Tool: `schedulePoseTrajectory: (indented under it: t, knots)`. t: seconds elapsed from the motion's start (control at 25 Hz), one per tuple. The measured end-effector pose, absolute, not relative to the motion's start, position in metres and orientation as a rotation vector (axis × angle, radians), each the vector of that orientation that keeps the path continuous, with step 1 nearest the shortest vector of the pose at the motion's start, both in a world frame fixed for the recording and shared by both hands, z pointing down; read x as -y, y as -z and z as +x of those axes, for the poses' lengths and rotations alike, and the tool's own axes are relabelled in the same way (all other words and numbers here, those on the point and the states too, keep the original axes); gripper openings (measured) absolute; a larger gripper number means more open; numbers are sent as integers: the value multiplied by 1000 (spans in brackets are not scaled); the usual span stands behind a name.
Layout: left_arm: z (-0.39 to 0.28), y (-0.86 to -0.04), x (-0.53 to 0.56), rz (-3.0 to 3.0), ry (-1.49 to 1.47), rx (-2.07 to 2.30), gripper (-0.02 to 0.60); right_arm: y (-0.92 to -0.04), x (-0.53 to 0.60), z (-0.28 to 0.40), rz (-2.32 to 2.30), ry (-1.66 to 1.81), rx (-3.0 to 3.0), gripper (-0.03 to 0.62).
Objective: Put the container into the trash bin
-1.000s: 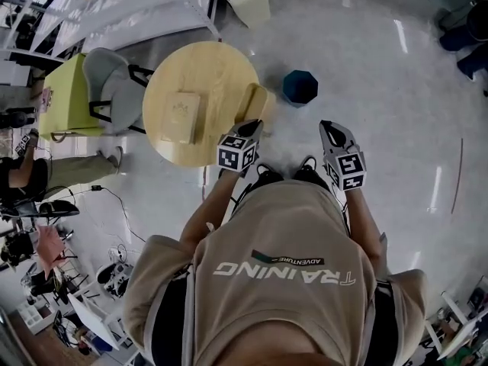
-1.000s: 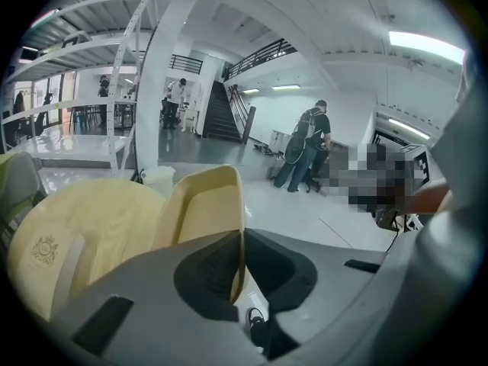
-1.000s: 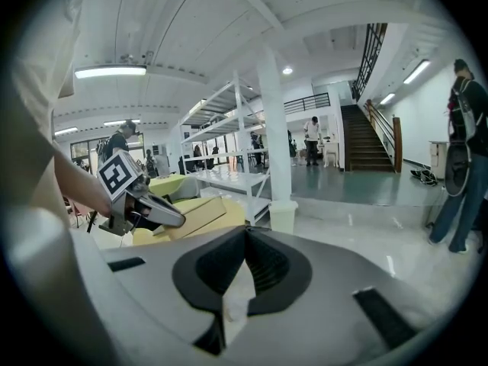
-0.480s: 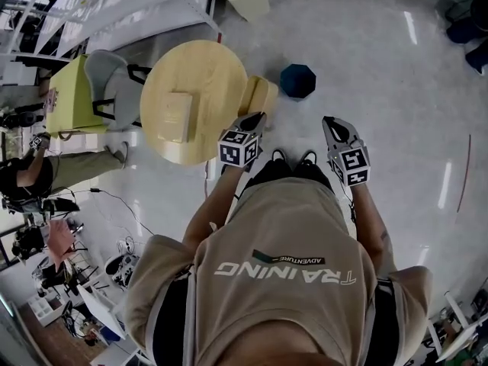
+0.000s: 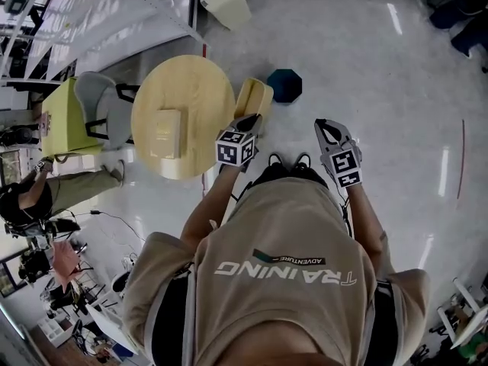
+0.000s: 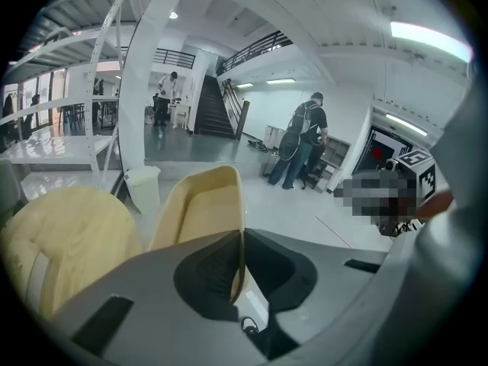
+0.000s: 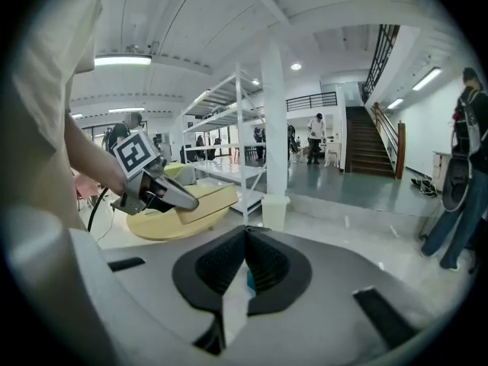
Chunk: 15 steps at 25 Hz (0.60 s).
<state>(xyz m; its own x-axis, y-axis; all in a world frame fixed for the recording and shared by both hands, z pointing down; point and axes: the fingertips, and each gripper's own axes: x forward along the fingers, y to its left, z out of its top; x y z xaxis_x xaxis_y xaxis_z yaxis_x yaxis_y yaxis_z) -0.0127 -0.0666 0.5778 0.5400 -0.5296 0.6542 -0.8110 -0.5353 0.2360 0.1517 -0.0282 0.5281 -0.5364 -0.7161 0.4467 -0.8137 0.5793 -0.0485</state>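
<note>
Aloft, container (image 6: 200, 204) wall pinched between left gripper (image 6: 240, 239) fingers (image 6: 206, 269)

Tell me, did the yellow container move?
Yes. The container in the left gripper has moved off the round table, toward the blue trash bin.

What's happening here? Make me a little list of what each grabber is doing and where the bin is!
left gripper: shut on the wall of the beige container, held in the air
right gripper: jaws together, holding nothing
trash bin: dark blue, on the floor just beyond the container
round table: on the person's left, with a wooden box on it
container in bin: not yet
</note>
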Motion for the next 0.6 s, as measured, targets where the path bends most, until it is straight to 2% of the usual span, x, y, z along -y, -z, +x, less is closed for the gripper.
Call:
schedulePoseTrajectory:
  t: [0.6]
  knots:
    - [2,-588,119,2235,-690,1094,20,-535,91,143,1201,-462,2473,0]
